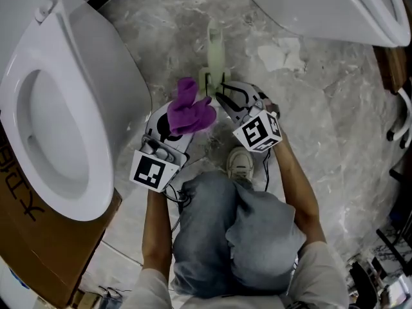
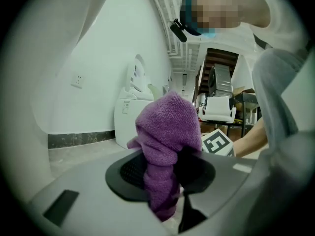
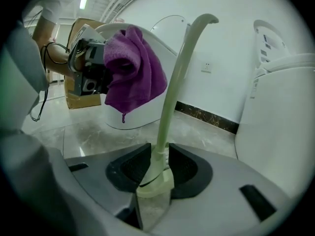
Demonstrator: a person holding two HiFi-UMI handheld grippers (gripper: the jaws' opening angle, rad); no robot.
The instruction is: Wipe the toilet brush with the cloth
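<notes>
Head view: left hand-held gripper point(image 1: 182, 126) points forward, clamping the cloth point(image 1: 190, 111).

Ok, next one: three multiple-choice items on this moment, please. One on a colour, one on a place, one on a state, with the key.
1. What colour is the cloth?
A white; B grey; C purple.
2. Where does the toilet brush handle stand?
A between the left gripper's jaws; B between the right gripper's jaws; C wrapped inside the cloth.
3. How is the left gripper?
A shut on the cloth; B open and empty; C shut on the toilet brush.

Key:
1 C, the cloth is purple in all three views.
2 B, the right gripper view shows the pale green handle upright between its pads.
3 A, the left gripper view shows the cloth pinched between its jaws.
</notes>
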